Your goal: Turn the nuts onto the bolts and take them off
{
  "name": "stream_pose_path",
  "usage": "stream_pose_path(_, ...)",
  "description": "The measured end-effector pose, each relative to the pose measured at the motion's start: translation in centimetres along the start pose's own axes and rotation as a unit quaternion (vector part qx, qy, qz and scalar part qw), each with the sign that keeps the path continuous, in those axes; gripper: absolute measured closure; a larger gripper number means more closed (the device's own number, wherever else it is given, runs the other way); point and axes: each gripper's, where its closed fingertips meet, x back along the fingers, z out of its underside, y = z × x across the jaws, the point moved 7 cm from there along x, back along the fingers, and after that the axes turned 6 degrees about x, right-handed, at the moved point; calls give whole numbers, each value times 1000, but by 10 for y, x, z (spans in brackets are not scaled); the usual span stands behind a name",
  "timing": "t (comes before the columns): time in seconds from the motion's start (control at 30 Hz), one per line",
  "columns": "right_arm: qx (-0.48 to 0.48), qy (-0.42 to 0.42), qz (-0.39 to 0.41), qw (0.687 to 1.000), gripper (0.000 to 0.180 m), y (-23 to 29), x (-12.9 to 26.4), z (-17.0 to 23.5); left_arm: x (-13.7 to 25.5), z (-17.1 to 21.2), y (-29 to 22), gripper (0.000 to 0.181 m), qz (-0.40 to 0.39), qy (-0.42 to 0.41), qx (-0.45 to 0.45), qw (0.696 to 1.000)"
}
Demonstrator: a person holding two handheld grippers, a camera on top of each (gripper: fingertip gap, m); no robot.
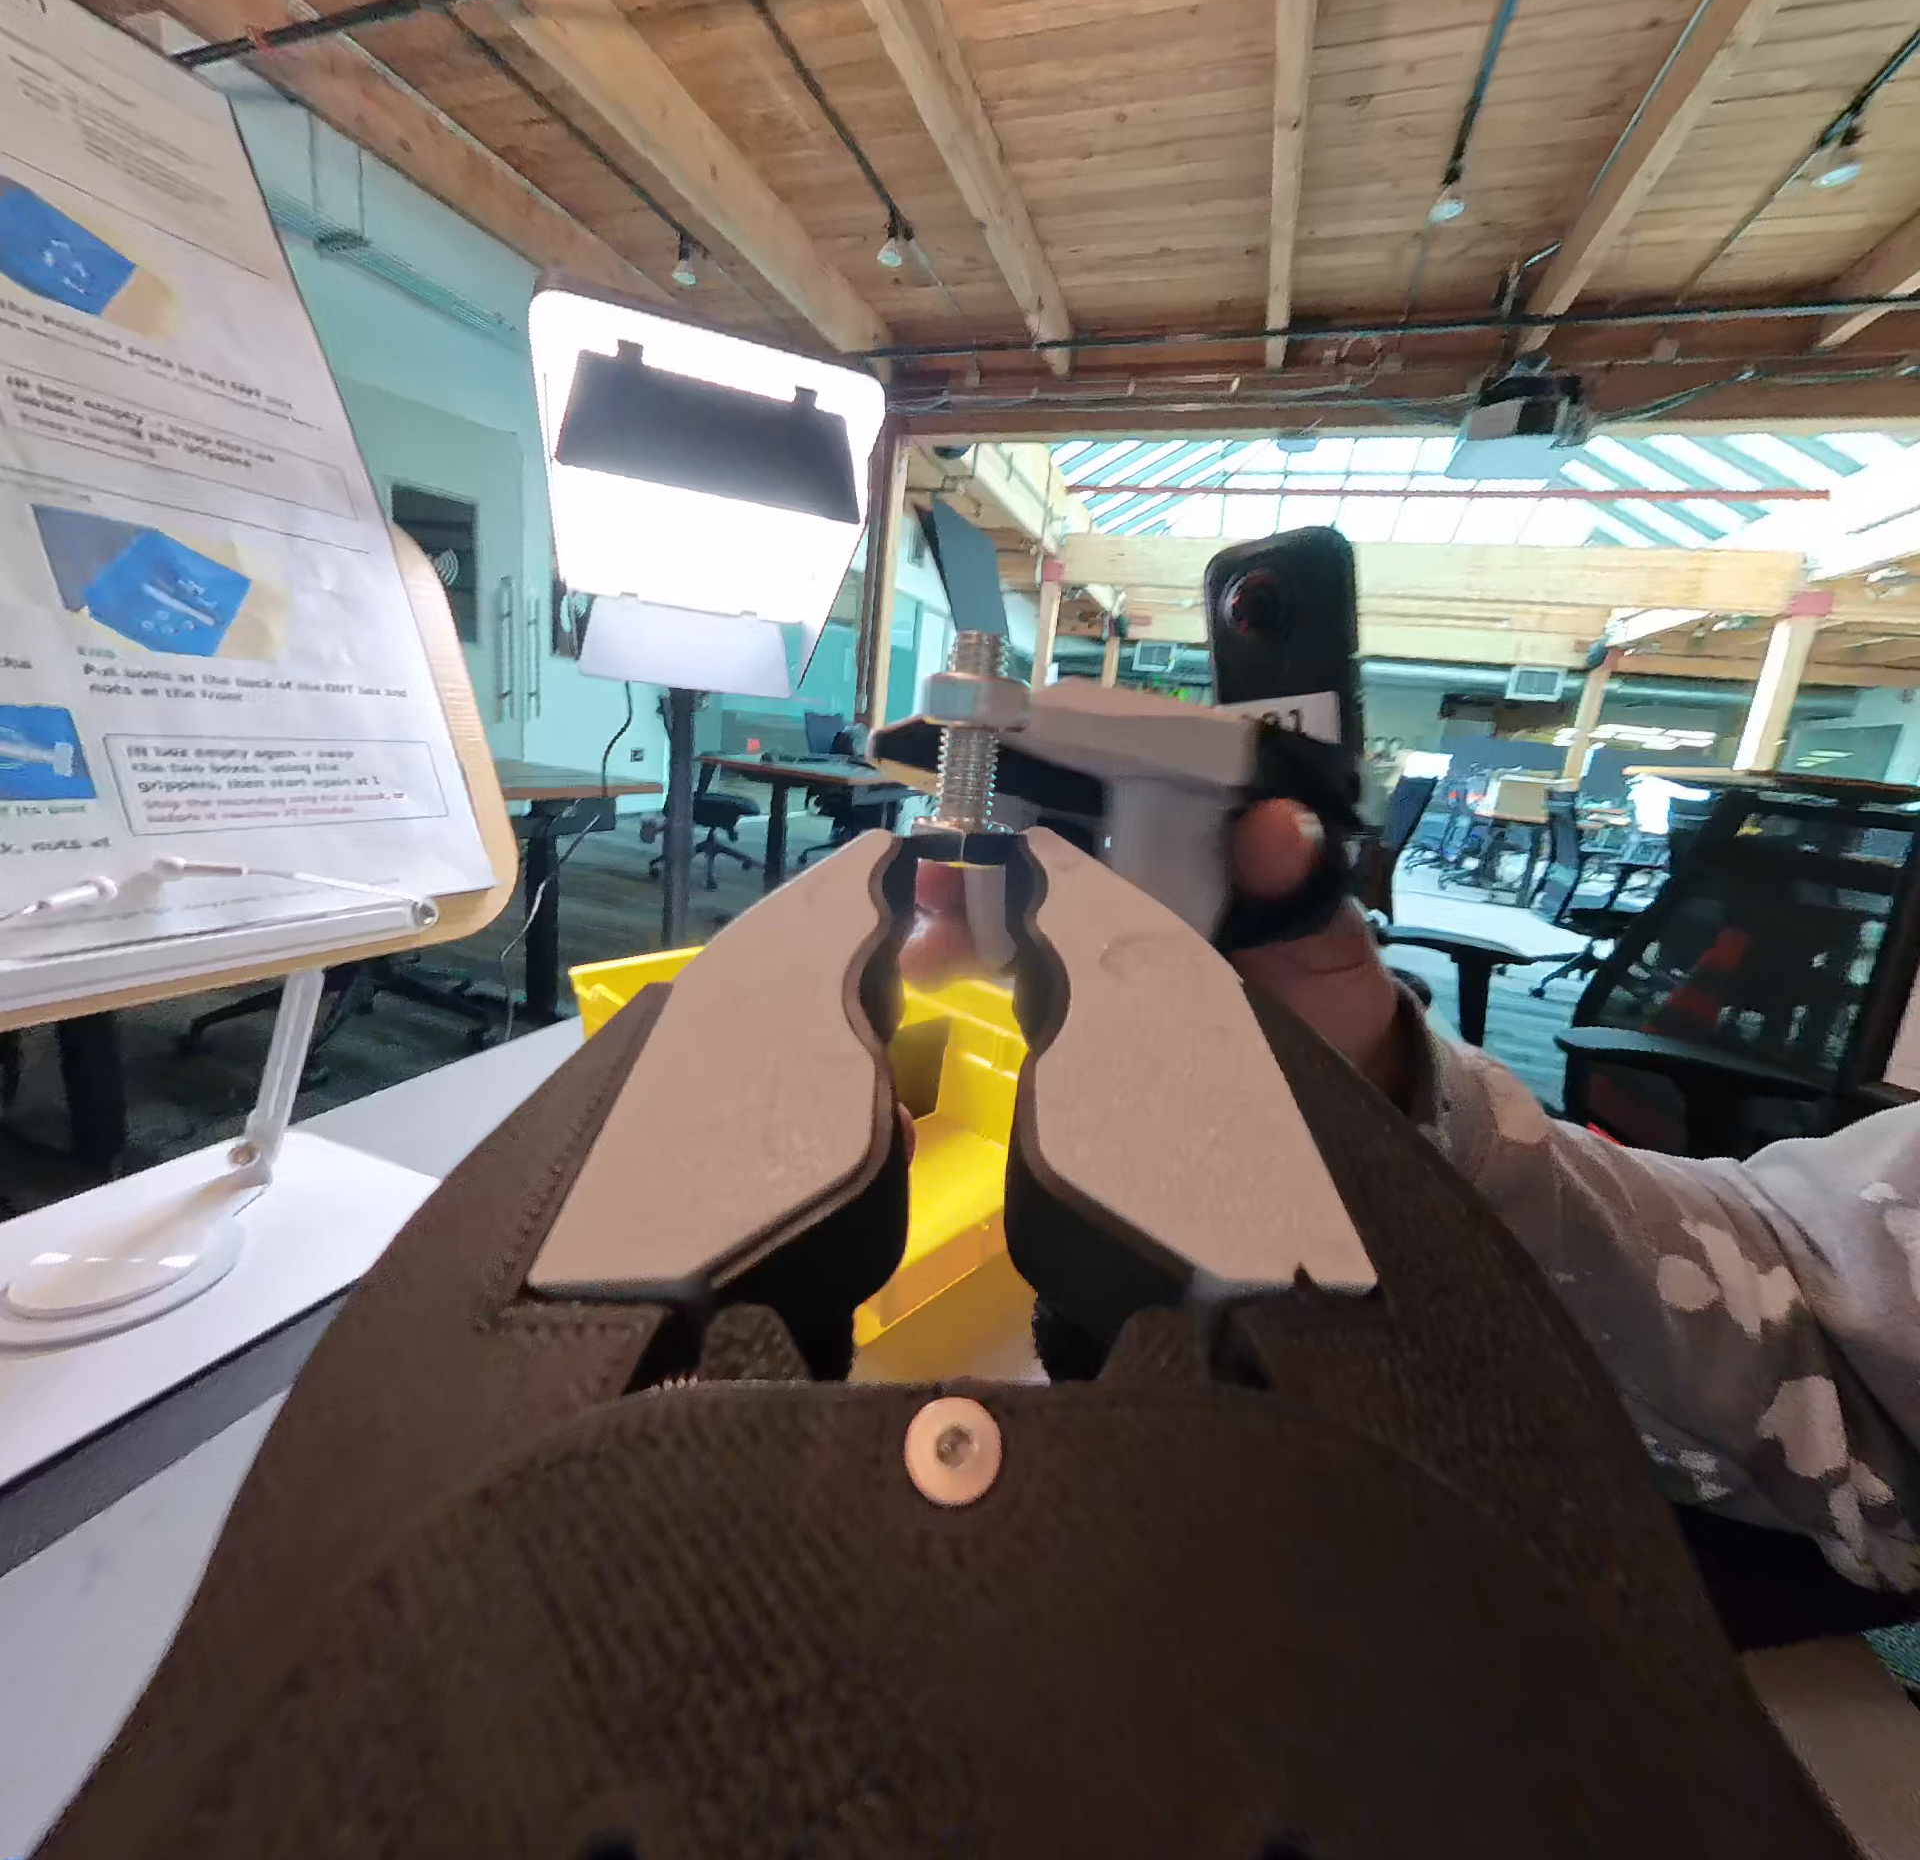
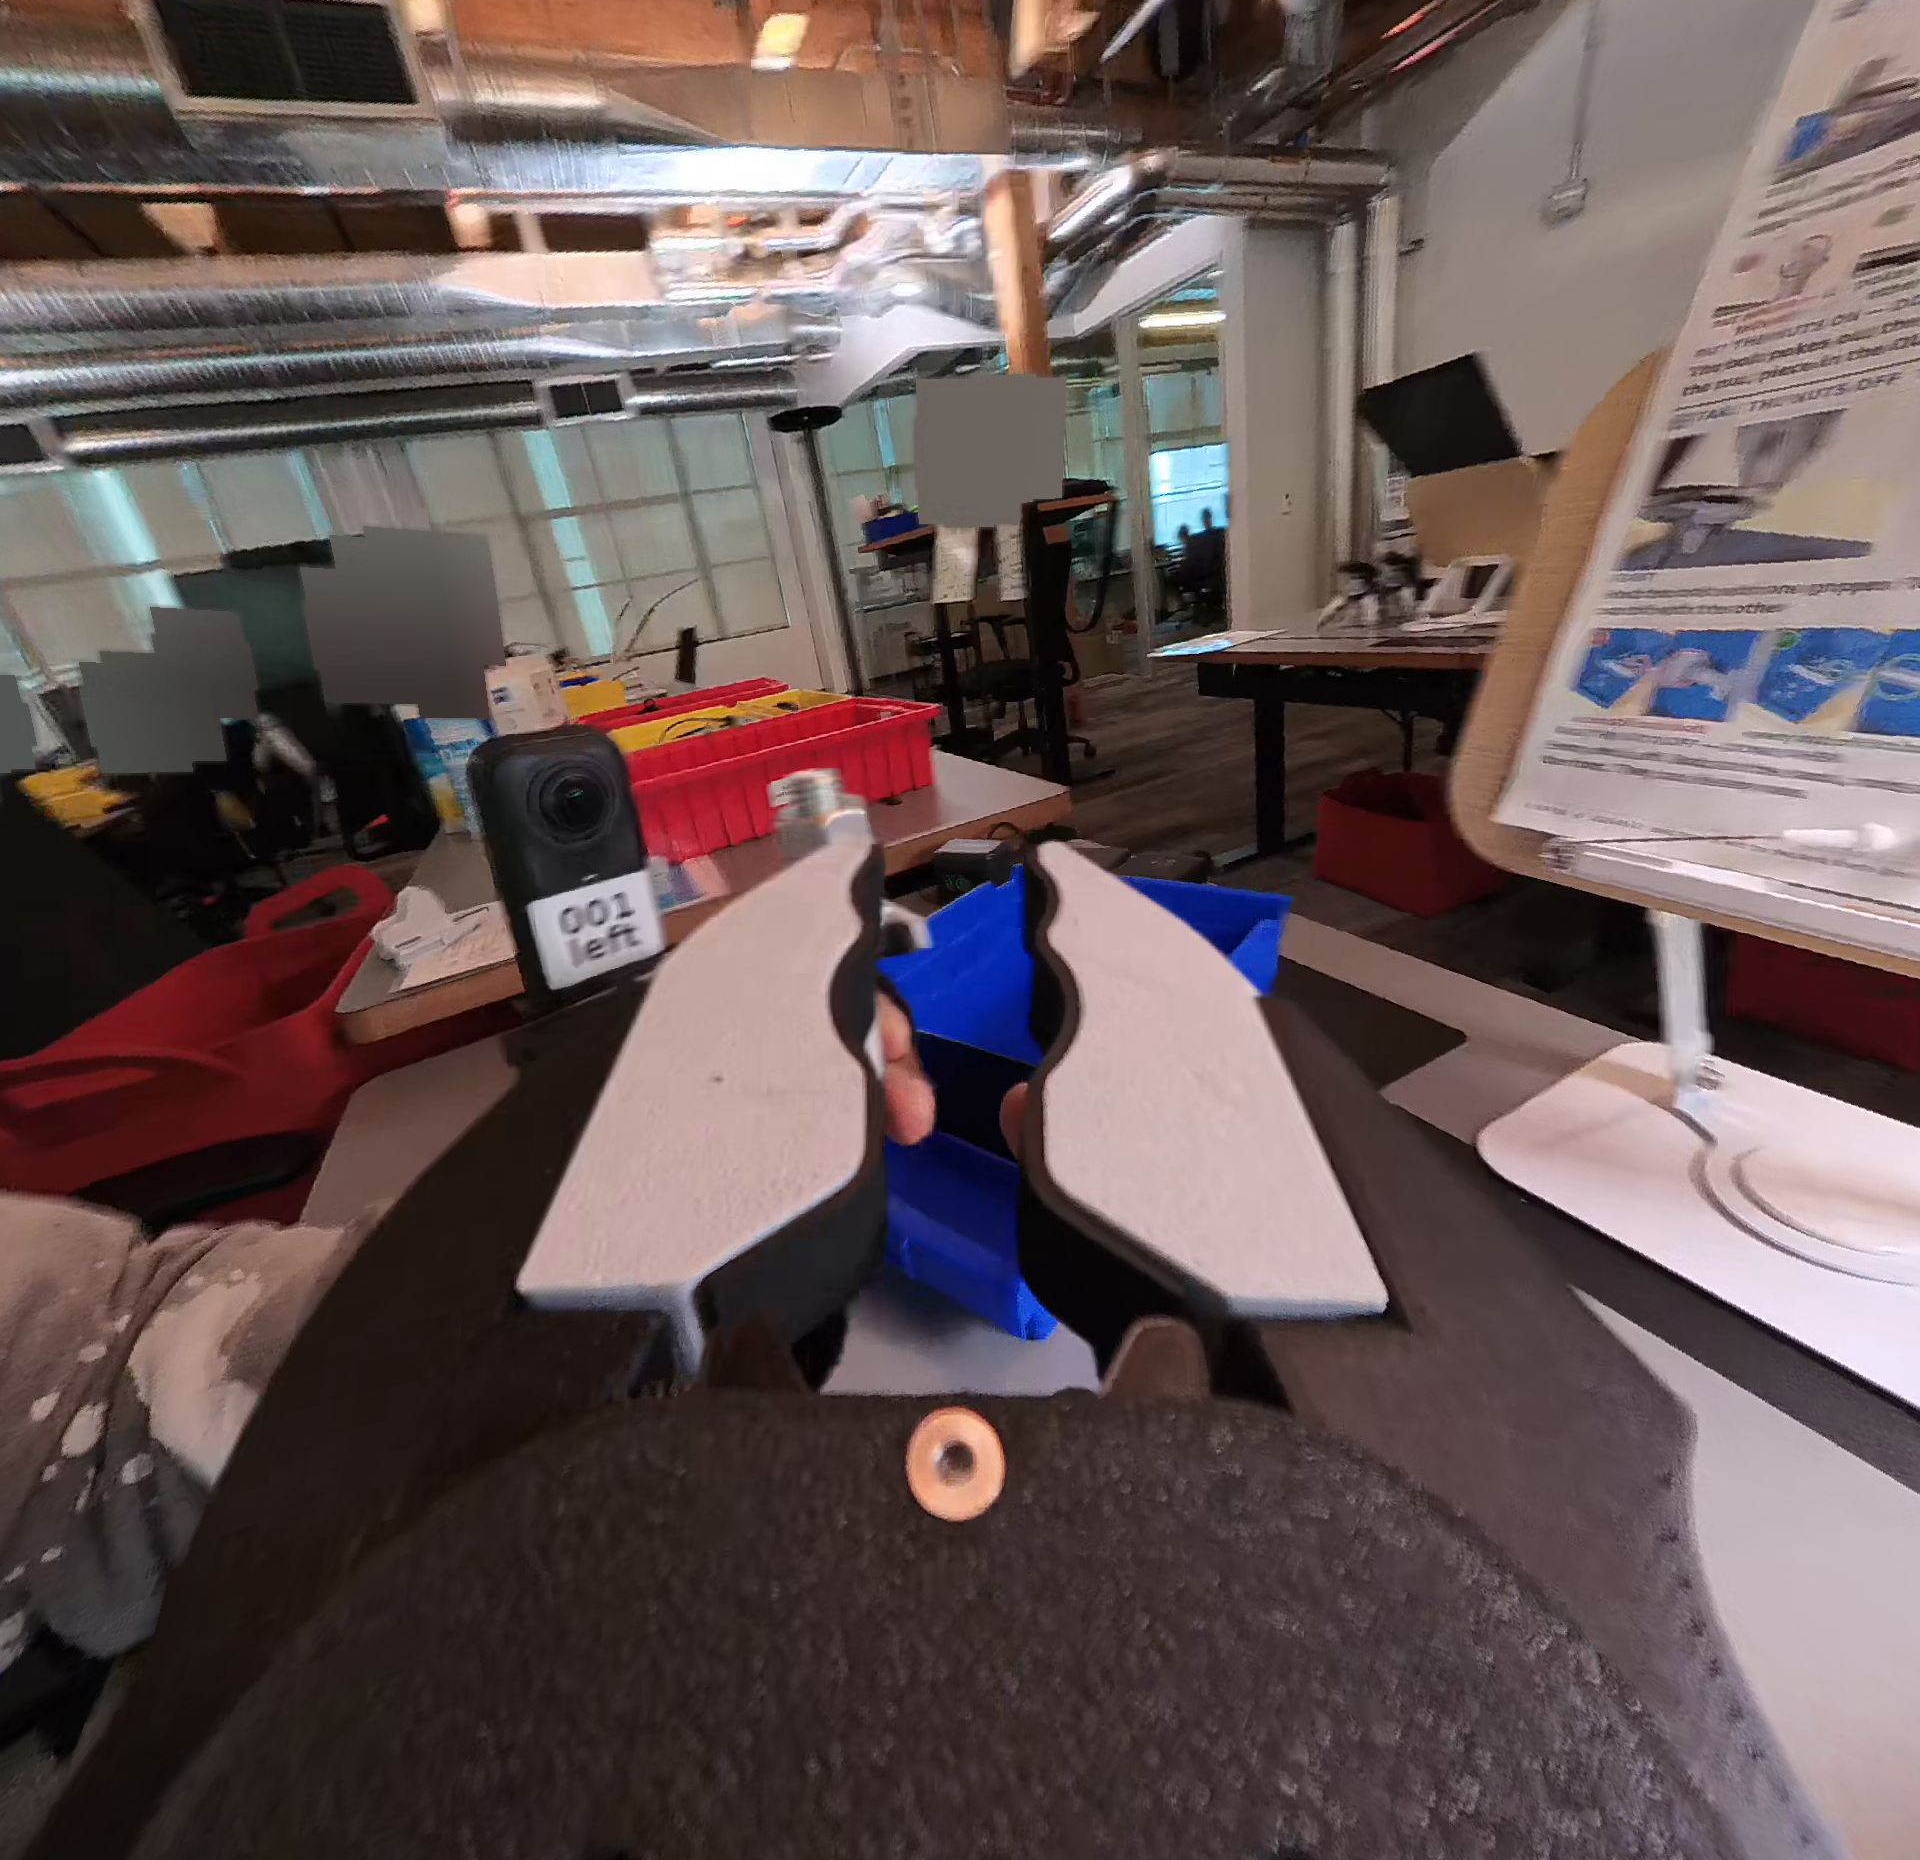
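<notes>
While left tool (image 1: pixel 961 854) pinches bolt (image 1: pixel 971 761), nut (image 1: pixel 961 696) shows.

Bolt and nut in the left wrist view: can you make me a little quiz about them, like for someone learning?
1. True or false: the left gripper pinches the bolt by its head.
2. The bin seen between its fingers is: A yellow, B green, C pink?
3. Fill in: the nut sits near the bolt's ___ end.
Key: 1 true; 2 A; 3 top.
</notes>
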Motion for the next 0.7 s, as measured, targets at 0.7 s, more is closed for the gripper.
stream_pose_path(0.7,26,2,-5,1000,140,8,0,-5,-1,2,1,162,-3,9,-3,1000)
